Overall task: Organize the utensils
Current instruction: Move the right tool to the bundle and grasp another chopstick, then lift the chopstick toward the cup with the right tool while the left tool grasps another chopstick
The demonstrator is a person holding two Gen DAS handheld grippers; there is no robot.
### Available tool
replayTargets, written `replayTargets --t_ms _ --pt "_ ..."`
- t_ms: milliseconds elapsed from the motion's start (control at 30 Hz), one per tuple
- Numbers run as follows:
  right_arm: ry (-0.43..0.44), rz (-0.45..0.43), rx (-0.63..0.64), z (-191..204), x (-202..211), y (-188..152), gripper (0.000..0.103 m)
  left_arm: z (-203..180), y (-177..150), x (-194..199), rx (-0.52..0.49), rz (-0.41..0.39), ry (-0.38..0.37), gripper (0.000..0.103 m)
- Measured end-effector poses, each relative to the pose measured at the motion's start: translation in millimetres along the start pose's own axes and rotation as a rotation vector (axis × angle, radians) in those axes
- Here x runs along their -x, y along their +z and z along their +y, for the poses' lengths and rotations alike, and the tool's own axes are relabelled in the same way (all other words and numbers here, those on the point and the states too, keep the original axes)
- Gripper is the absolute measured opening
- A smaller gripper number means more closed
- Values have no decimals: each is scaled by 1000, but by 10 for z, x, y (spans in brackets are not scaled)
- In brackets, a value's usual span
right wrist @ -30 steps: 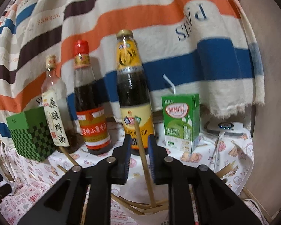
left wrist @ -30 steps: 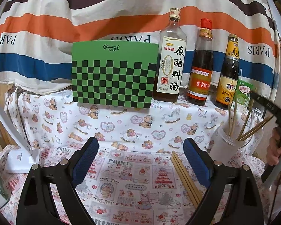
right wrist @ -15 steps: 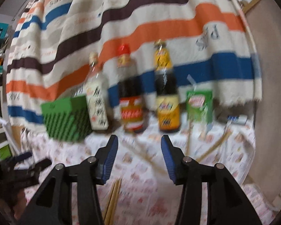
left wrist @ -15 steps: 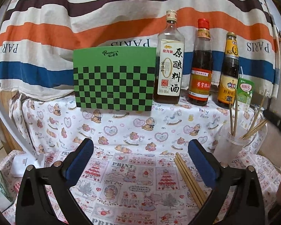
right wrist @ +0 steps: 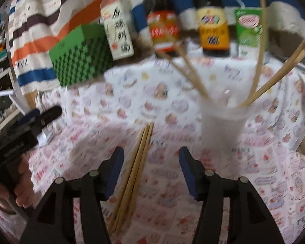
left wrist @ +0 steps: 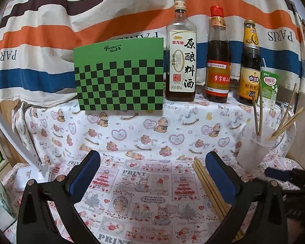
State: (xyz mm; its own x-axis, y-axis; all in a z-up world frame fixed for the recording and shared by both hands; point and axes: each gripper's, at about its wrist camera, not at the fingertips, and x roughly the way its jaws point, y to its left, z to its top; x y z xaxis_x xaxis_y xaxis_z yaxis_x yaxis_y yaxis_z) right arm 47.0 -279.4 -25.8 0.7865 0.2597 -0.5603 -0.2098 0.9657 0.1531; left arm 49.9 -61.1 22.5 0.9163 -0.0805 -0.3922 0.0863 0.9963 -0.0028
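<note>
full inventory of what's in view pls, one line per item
chopsticks in cup: about five, tan, leaning out.
loose chopsticks: small bundle, tan, flat on cloth.
cup: one, translucent white, right side.
bottles: three, dark liquid, back row.
carton: one, green, right of bottles.
box: one, green checkered, left of bottles.
tablecloth: one, bear print.
left gripper: open, empty.
right gripper: just opening, bundle between jaws, untouched.

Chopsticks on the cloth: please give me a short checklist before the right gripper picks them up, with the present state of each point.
1. Right gripper open and empty: ok; its jaws have just been opening.
2. Loose chopsticks between its fingers: ok, close to one finger.
3. Cup upright, with room: ok.
4. Left gripper open, clear of them: not ok, they lie by one finger.
5. Number of loose chopsticks: cannot tell.
</note>
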Motion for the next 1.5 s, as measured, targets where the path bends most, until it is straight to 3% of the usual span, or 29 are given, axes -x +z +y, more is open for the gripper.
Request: replayTargets --t_ms 233,300,433,600,867,1167,1367,1500 --pt "-30 153 41 120 -304 -180 54 26 -2 -10 9 -9 37 102" --pt "4 181 42 146 -346 -203 53 71 1 -38 34 7 28 102" --pt "35 211 79 248 -375 -252 41 175 1 -73 95 35 16 102" --pt "28 269 116 333 -429 -309 22 198 17 -29 74 -10 93 102" --pt "43 288 143 366 -448 -329 12 187 1 -47 65 2 101 102" --pt "41 217 107 331 -313 -271 5 193 -5 -64 59 6 111 102" --pt "55 85 83 319 -66 -153 5 210 2 -60 61 4 118 102" --pt "58 -56 74 293 185 -64 5 214 1 -60 61 5 120 102"
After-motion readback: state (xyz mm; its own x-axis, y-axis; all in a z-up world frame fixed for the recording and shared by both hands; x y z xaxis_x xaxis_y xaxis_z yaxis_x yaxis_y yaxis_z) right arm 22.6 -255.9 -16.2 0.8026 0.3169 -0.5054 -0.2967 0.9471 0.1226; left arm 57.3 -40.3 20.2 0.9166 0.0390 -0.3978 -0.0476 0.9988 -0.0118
